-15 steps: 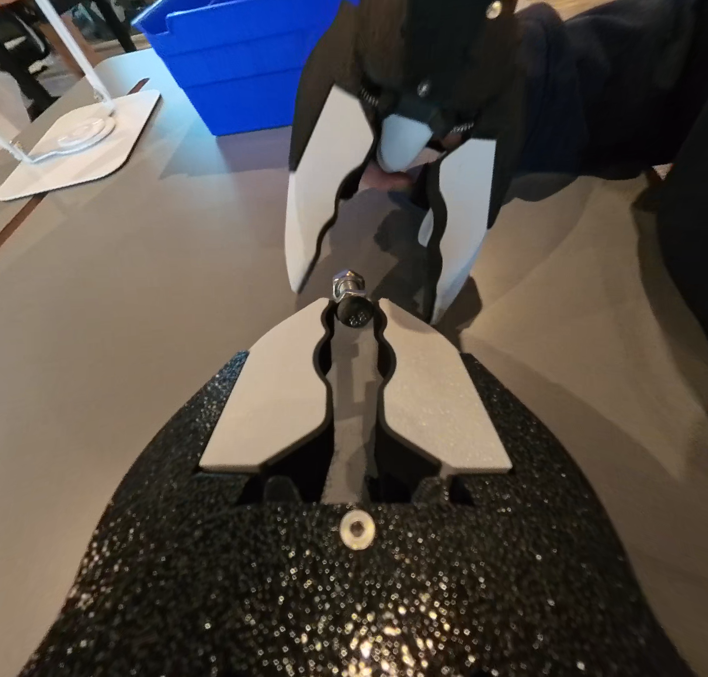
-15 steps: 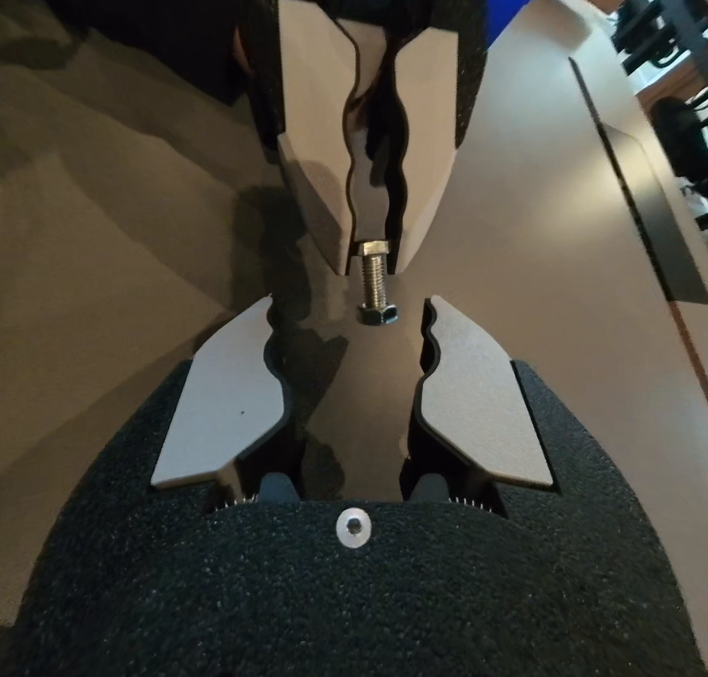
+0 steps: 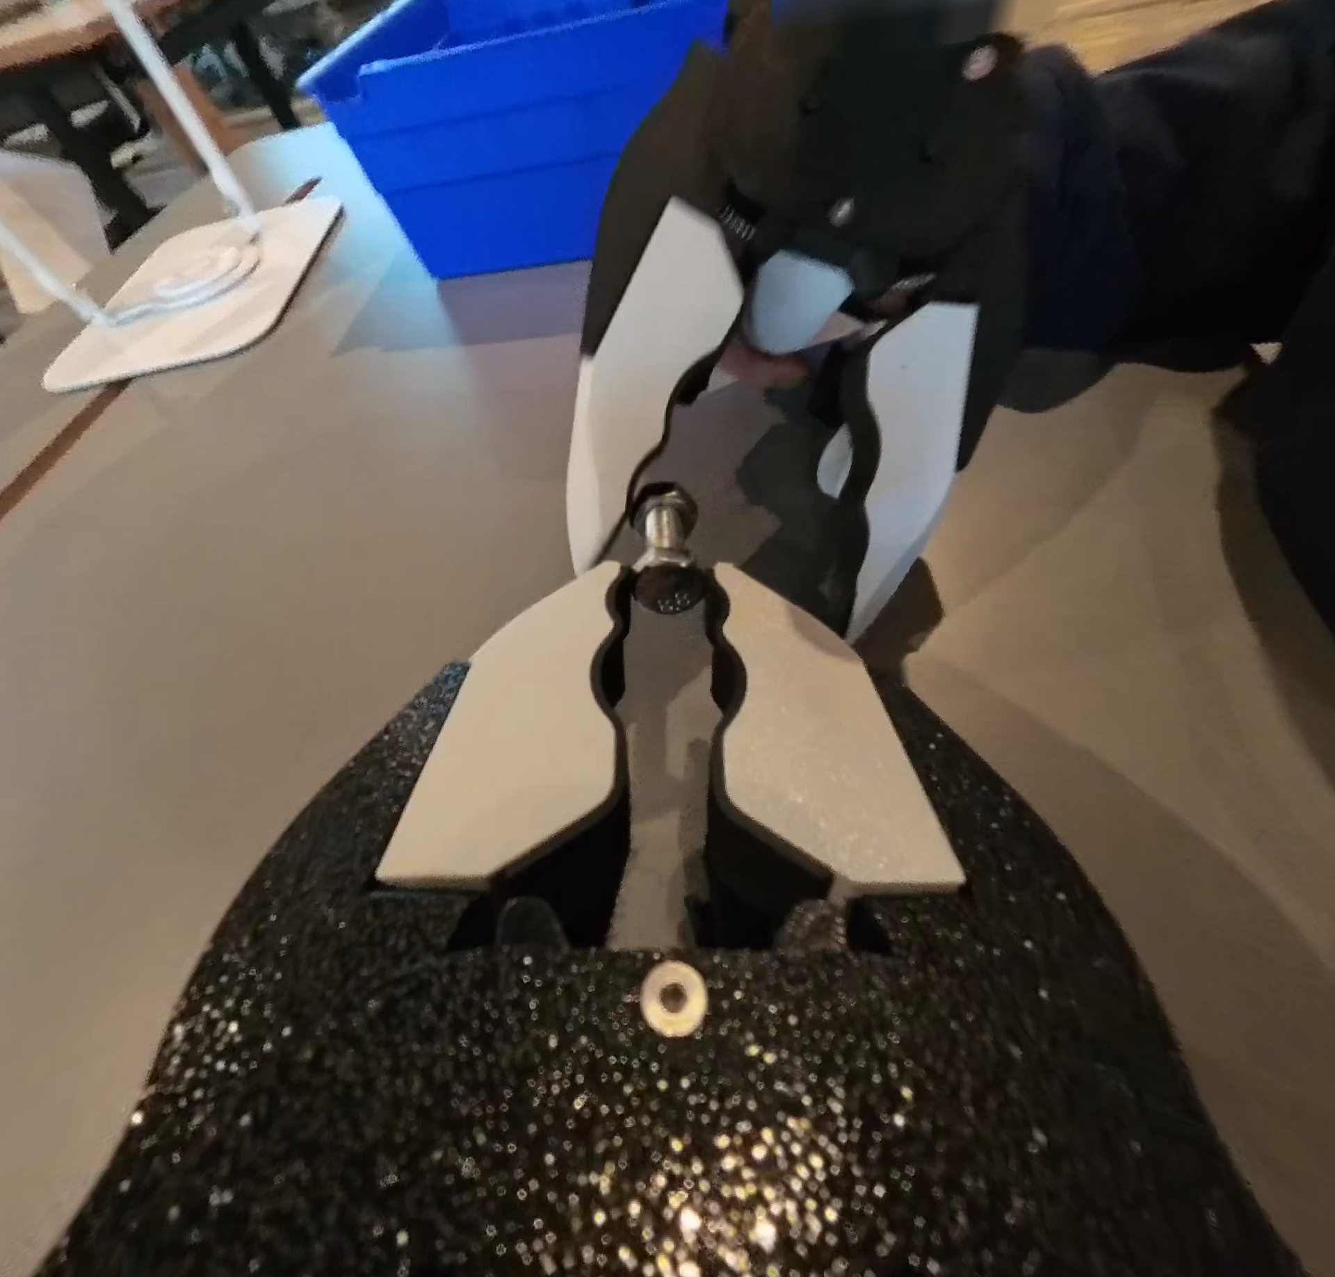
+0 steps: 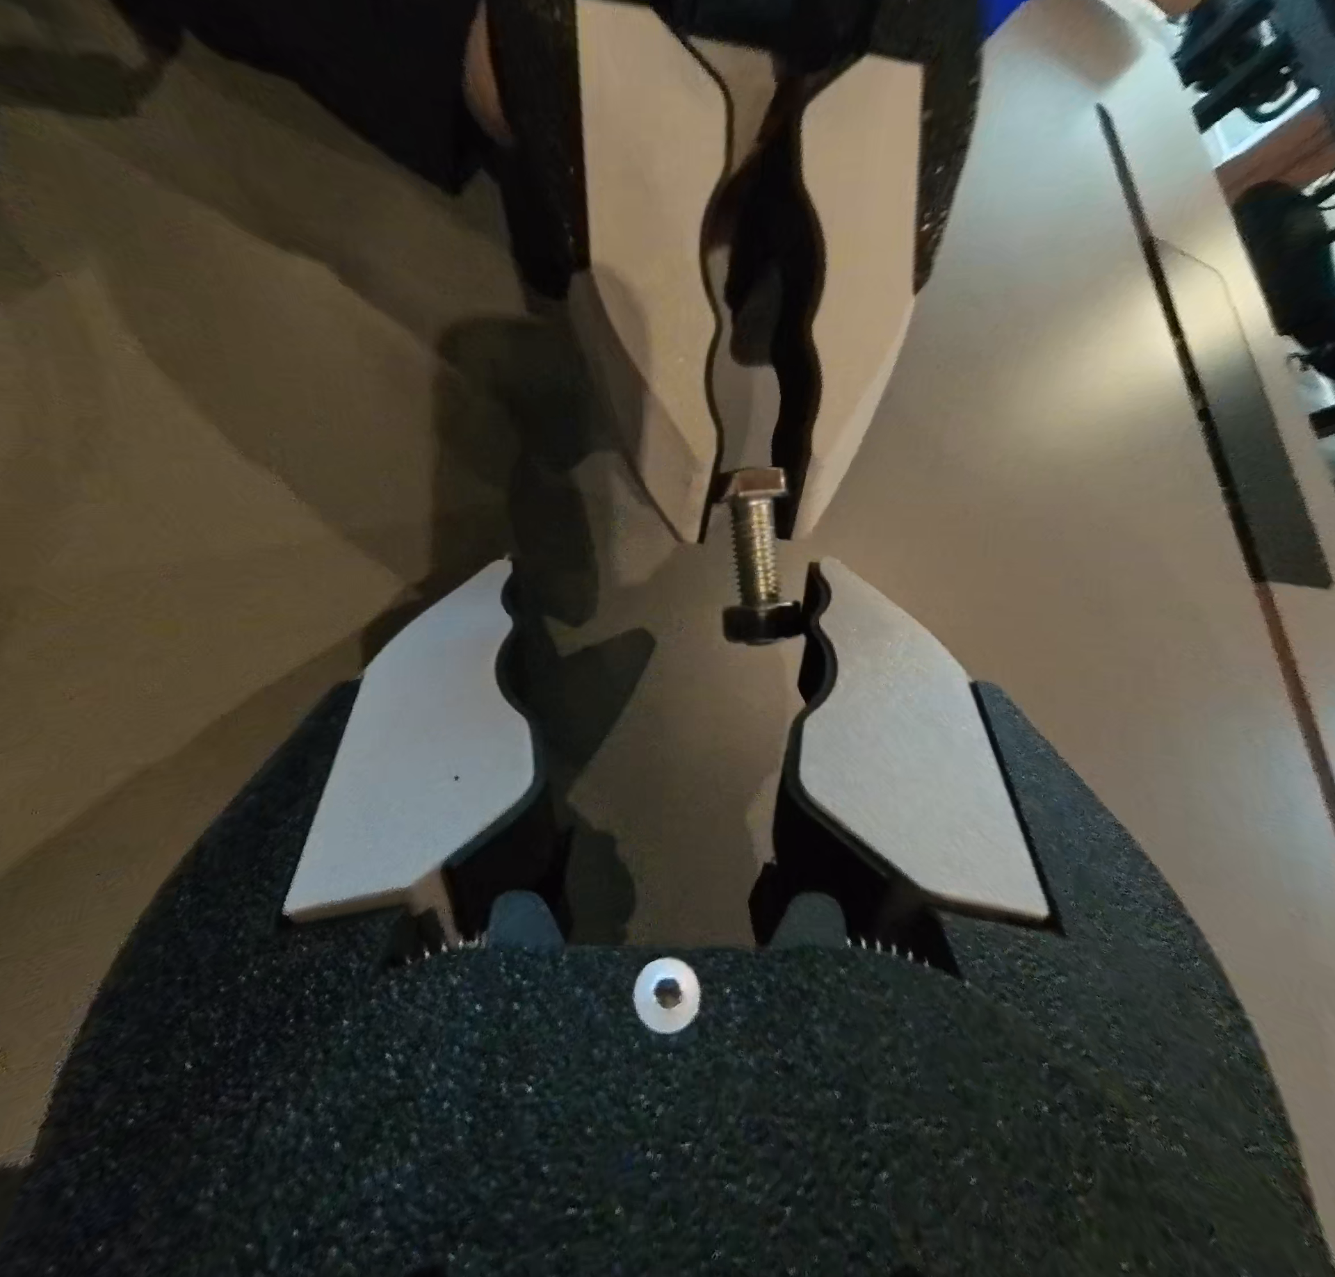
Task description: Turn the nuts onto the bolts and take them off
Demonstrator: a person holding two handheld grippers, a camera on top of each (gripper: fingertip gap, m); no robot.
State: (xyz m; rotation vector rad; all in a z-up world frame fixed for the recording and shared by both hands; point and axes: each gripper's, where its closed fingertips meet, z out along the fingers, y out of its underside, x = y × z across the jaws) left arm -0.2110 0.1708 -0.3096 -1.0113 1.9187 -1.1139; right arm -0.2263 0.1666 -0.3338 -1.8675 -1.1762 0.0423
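My left gripper (image 3: 664, 578) is shut on the head of a silver bolt (image 3: 661, 531) and holds it above the tan table (image 3: 289, 556). The shaft points away, with a nut (image 3: 668, 500) near its far end. In the right wrist view the bolt (image 4: 755, 556) hangs from the left gripper (image 4: 748, 527), and the dark nut (image 4: 758, 621) sits at its lower end. My right gripper (image 4: 664, 578) is open around the nut, which lies against its right finger (image 4: 867, 664). The left finger stands well apart. The open right gripper (image 3: 726, 578) faces me in the left wrist view.
A blue plastic bin (image 3: 542, 144) stands at the back of the table, and a white stand base (image 3: 195, 303) lies at the back left. A person's dark sleeve (image 3: 1156, 195) is behind the right gripper. A dark panel (image 4: 1242, 376) lies along the table's right side. My two grippers' fingertips are within a few centimetres of each other.
The right gripper has shifted sideways, so the nut now lies against its right finger instead of midway between the fingers. The left gripper still holds the bolt head.
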